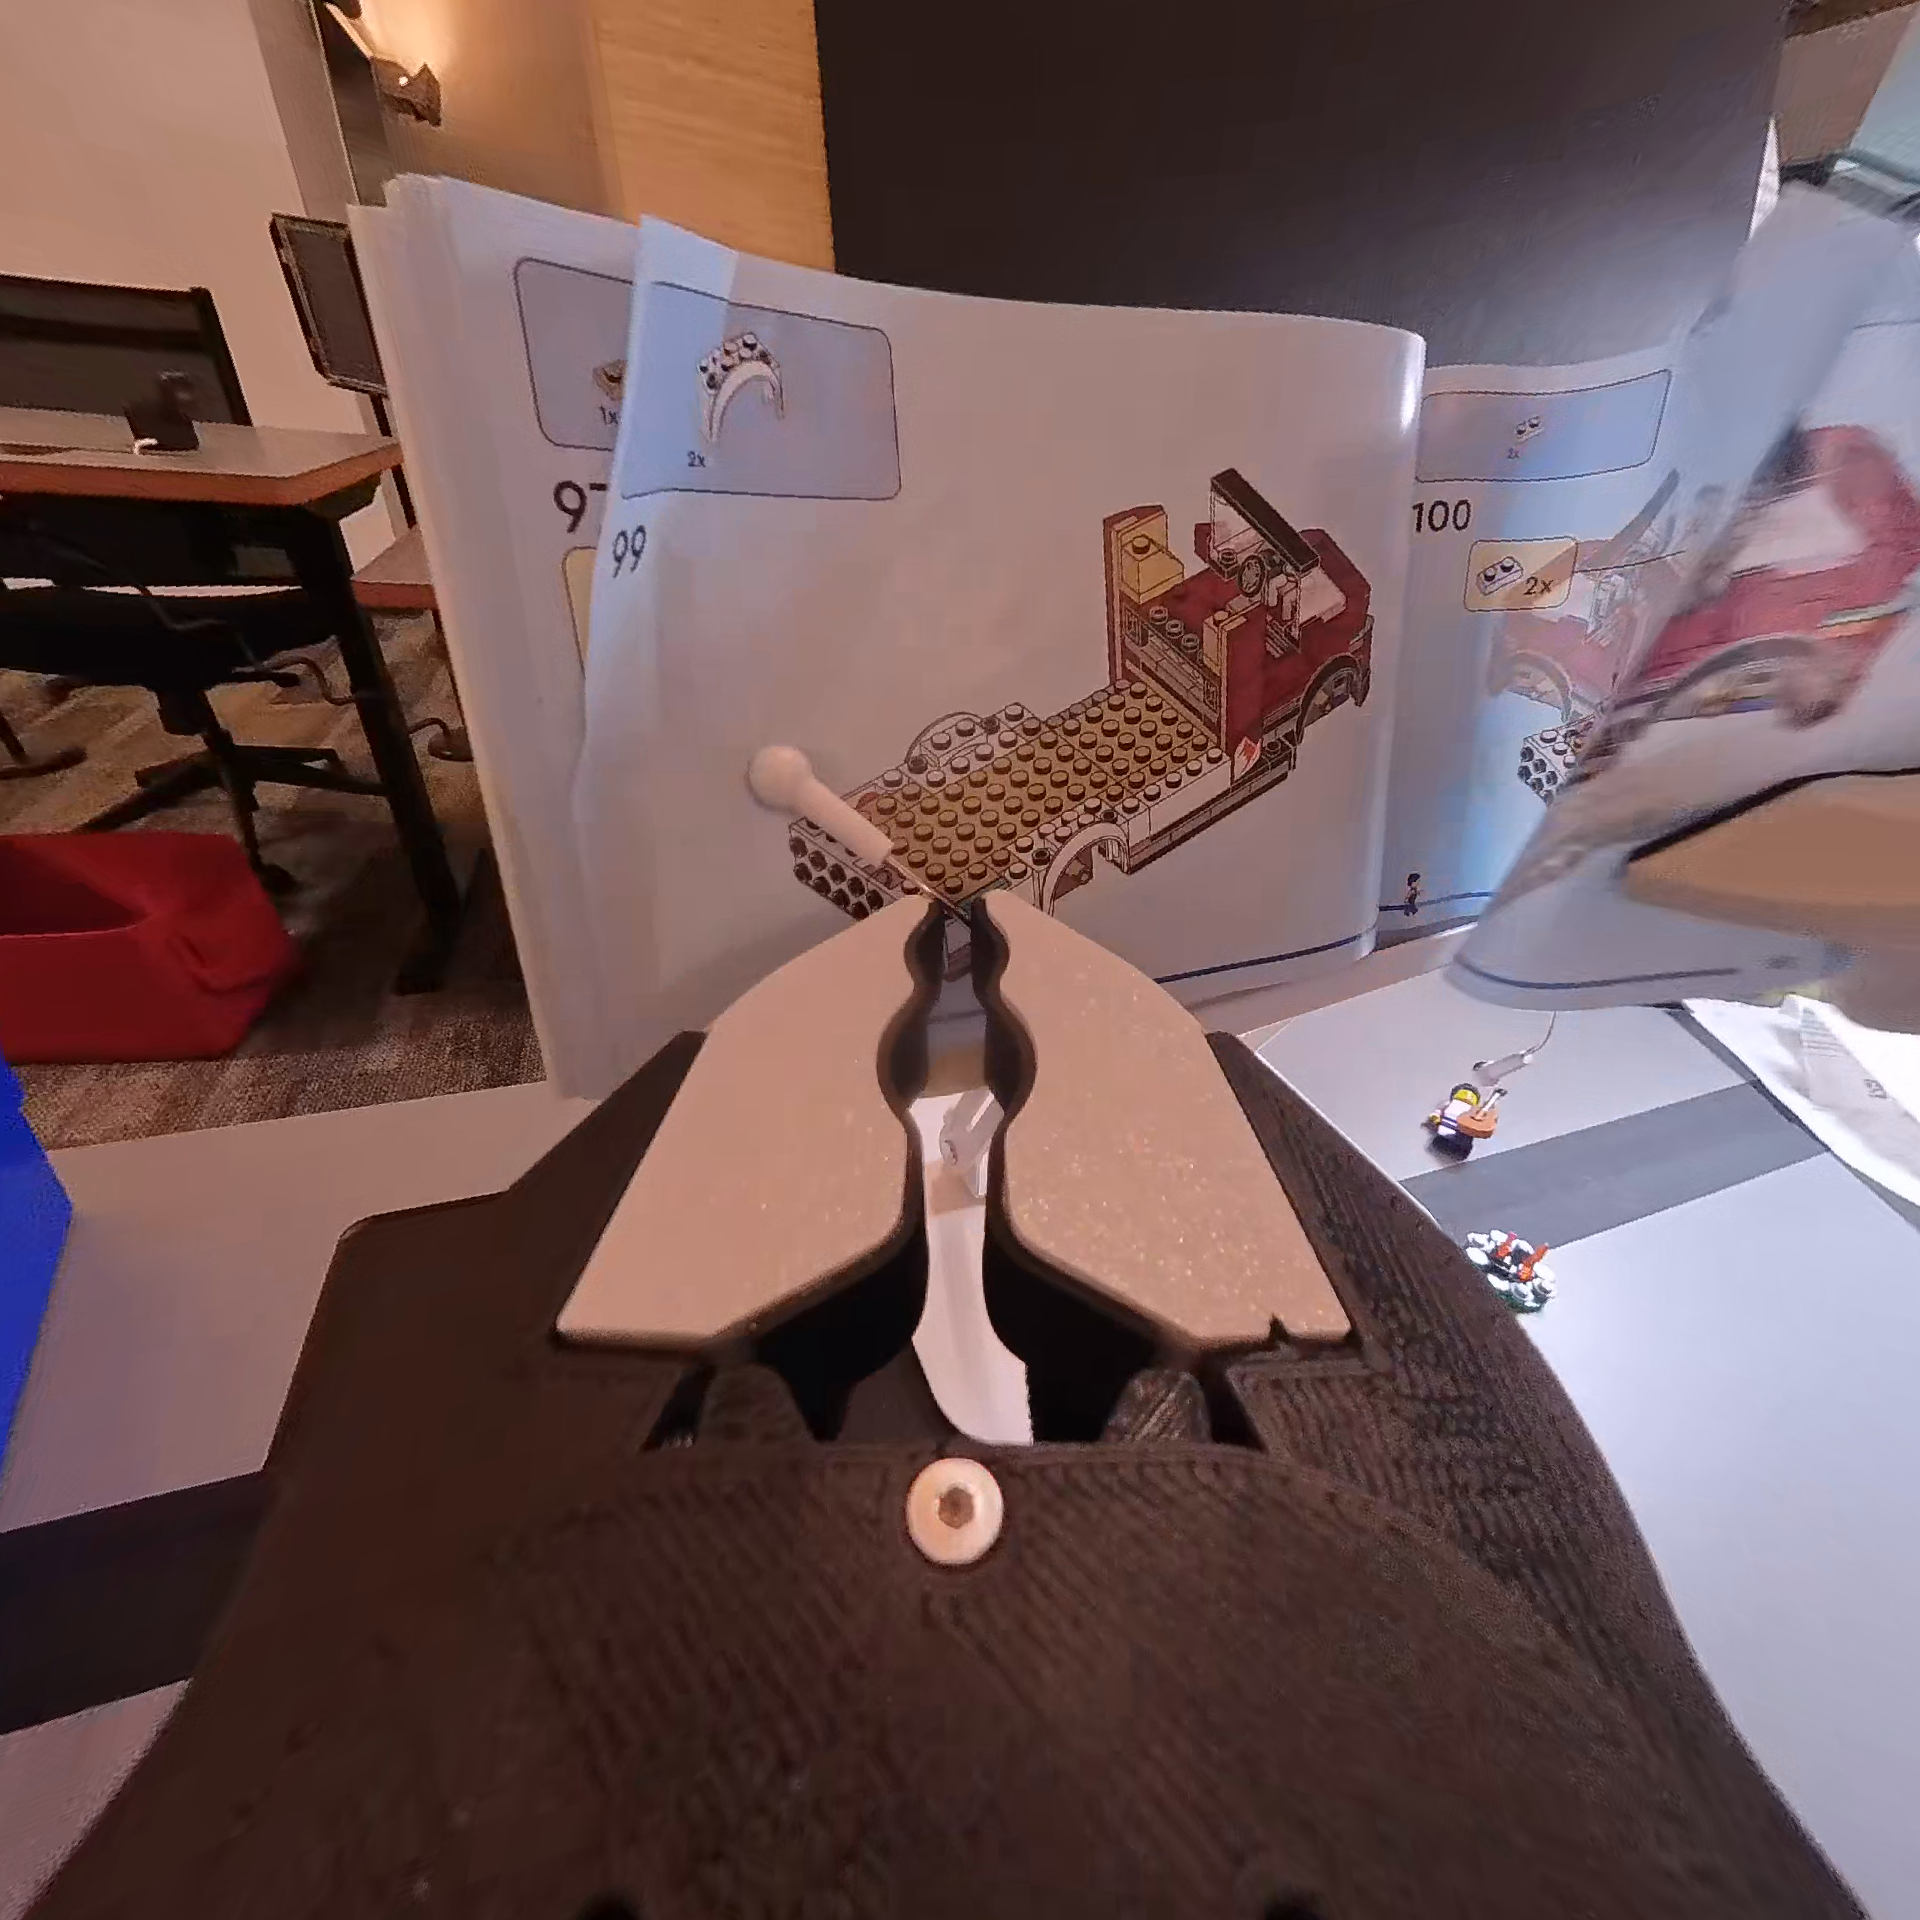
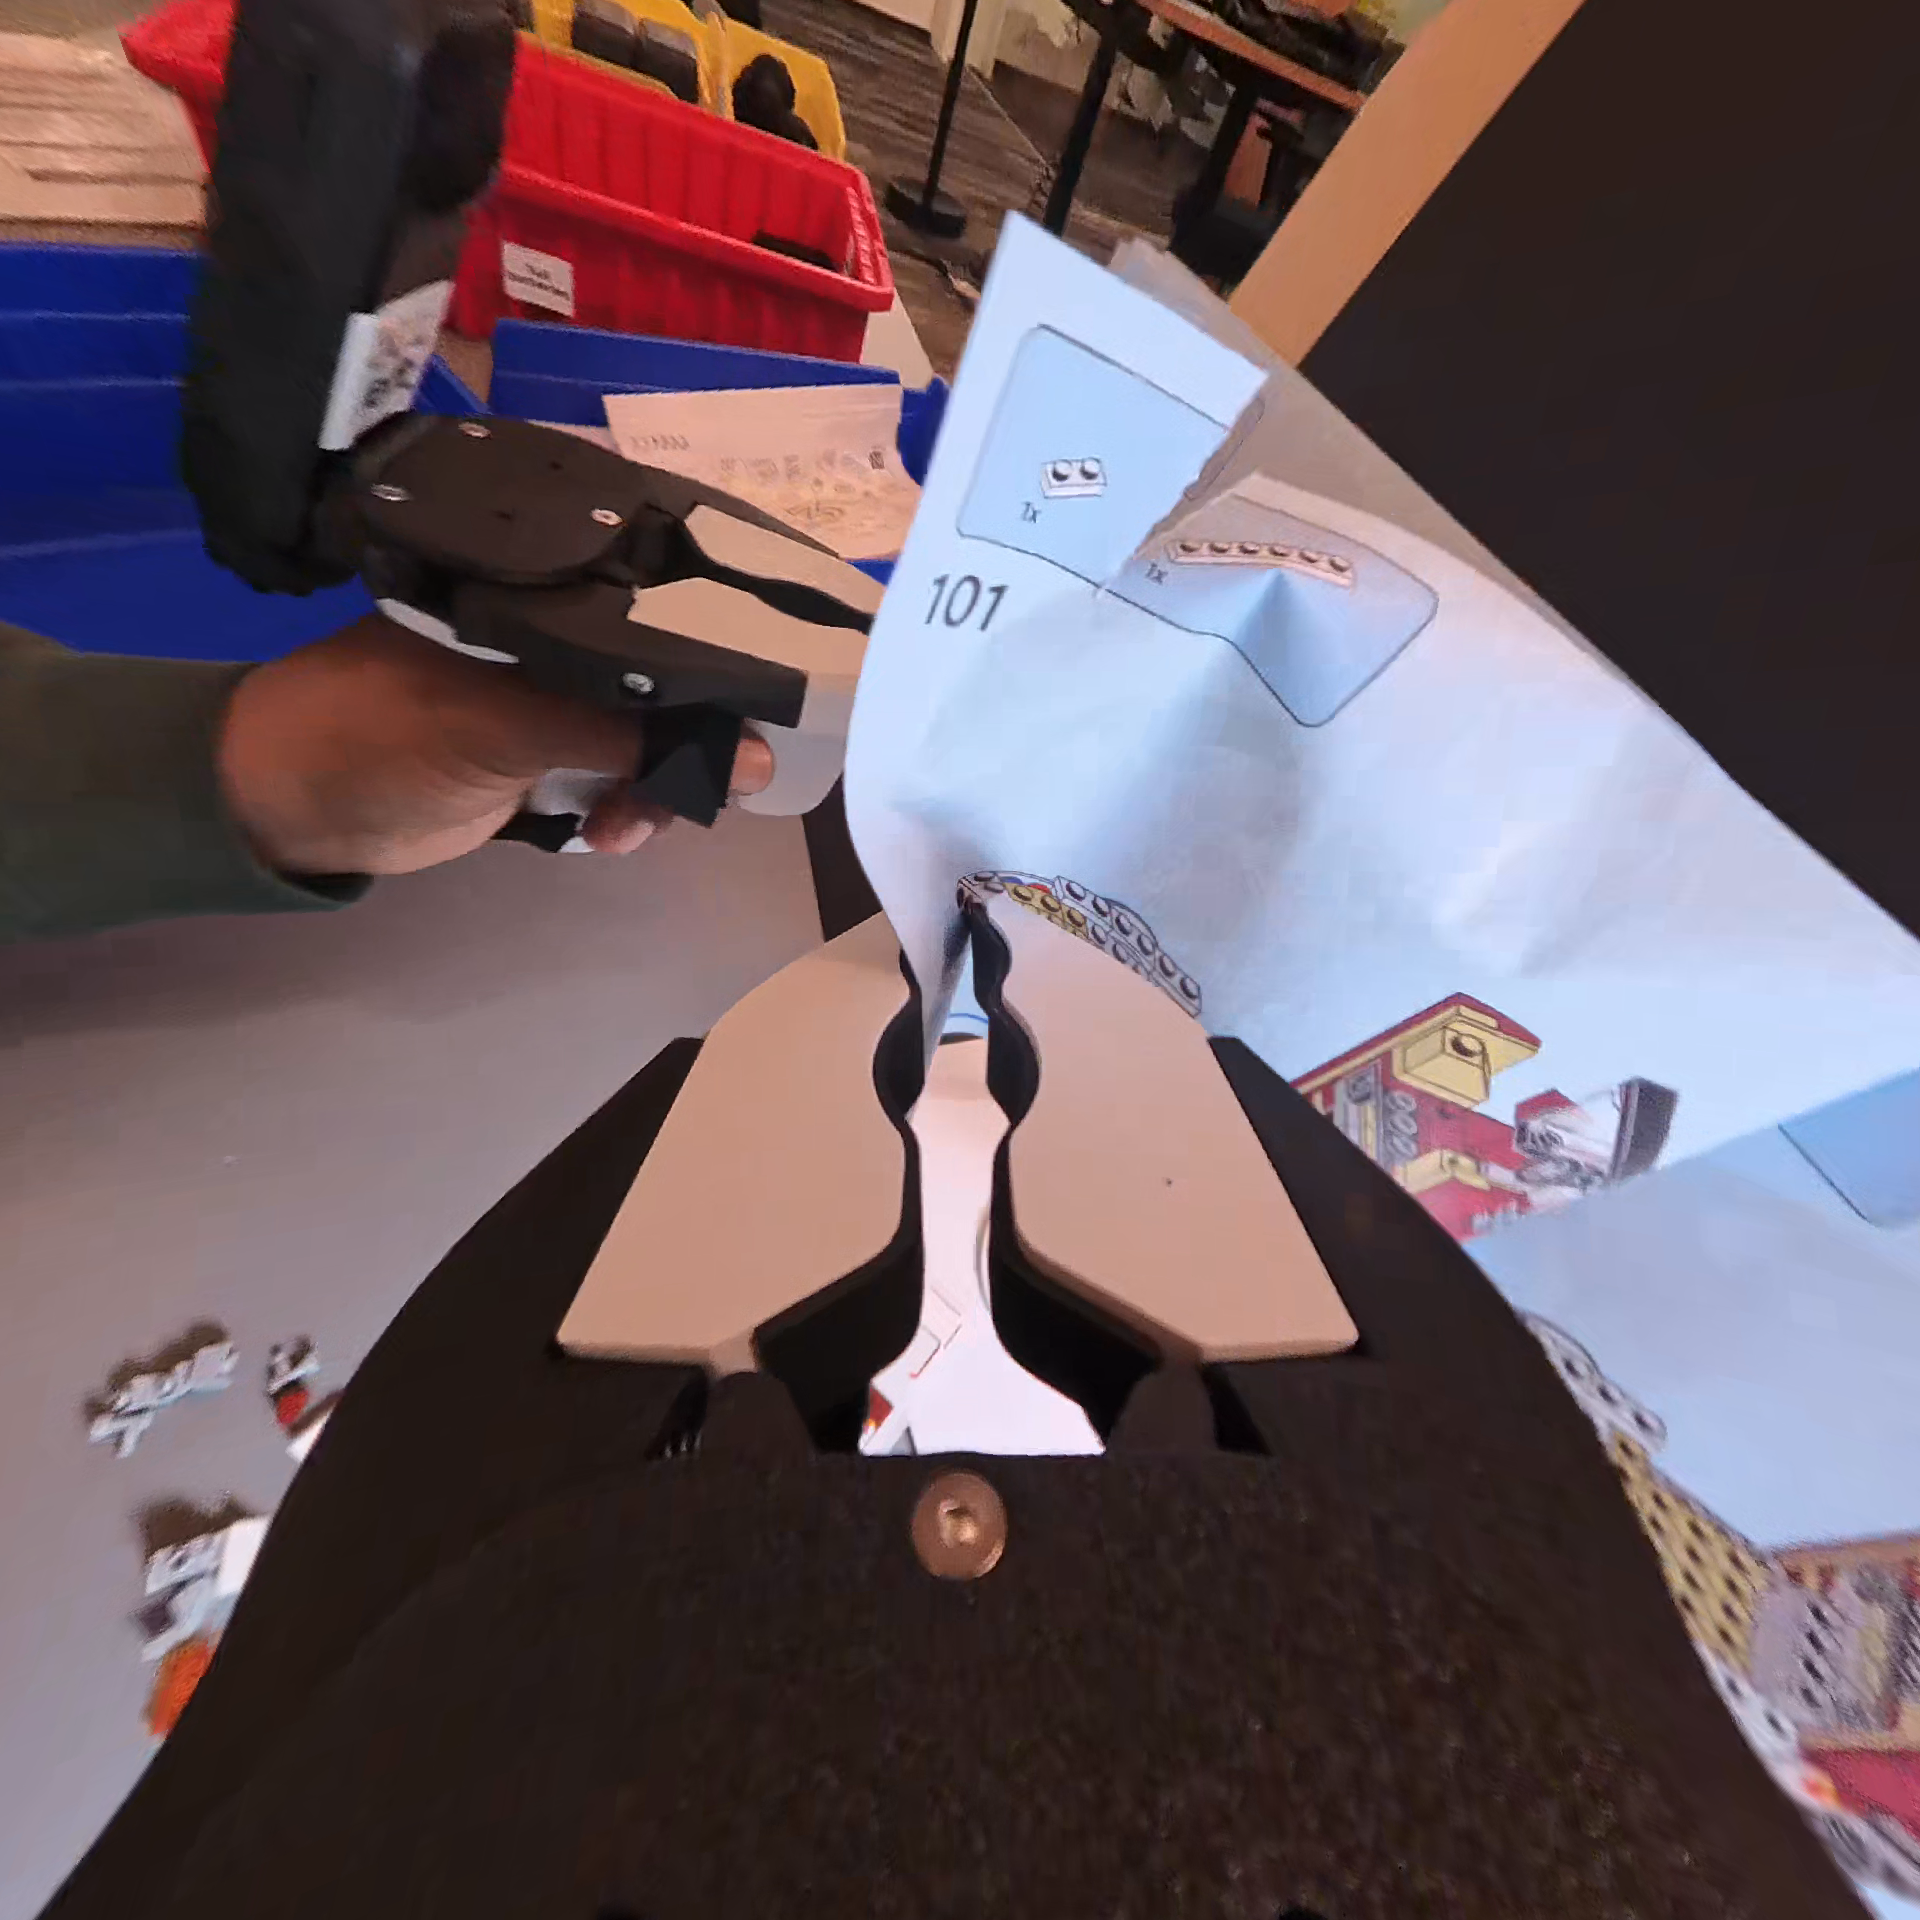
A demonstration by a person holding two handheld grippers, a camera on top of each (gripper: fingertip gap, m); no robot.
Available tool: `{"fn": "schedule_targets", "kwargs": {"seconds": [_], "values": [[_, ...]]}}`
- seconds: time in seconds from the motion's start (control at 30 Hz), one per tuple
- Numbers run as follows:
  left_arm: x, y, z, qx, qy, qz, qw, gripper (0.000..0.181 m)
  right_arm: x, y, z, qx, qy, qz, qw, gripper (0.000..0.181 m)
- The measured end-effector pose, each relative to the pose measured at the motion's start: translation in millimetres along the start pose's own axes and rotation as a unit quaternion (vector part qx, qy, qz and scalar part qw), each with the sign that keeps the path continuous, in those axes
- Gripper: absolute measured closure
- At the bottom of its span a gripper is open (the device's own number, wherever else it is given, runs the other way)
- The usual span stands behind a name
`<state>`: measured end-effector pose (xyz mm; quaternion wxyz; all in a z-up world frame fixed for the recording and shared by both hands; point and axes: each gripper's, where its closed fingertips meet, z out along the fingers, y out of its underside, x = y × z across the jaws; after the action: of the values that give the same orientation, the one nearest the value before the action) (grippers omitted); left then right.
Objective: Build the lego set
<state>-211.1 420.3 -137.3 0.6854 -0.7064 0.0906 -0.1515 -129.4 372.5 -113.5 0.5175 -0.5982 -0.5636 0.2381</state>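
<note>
our left gripper [image 1: 956, 914] is closed on a thin white ball-ended pin [image 1: 821, 805], just before the upright instruction booklet [image 1: 987, 540]. our right gripper [image 2: 961, 925] pinches a curled booklet page [image 2: 1195, 748] between its tips. a minifigure [image 1: 1463, 1117] stands on the grey table [image 1: 1714, 1403] to the right; blurred lego pieces [image 2: 166, 1382] lie near left.

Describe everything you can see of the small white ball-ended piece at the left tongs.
The white ball-ended piece is a slim, glossy, plastic-looking pin: a round ball on a straight shaft that narrows toward its lower end. It tilts up and to the left, ball uppermost, in the air before the standing instruction booklet. Its thin end sits pinched between the shut tips of the left tongs. Nothing else seems to touch it.
</note>
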Motion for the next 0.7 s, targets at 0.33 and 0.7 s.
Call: {"fn": "schedule_targets", "kwargs": {"seconds": [0.33,0.7], "values": [[-5.8,8.2,-4.6,0.021,0.004,-0.04,0.999,0.176,-35.2,-9.1,35.8,0.003,-0.041,-0.023,0.999,0.145],[-7.5,10.4,-5.5,0.036,0.018,-0.072,0.997,0.176,88.8,27.6,-69.2,0.083,0.154,0.083,0.981,0.181]]}}
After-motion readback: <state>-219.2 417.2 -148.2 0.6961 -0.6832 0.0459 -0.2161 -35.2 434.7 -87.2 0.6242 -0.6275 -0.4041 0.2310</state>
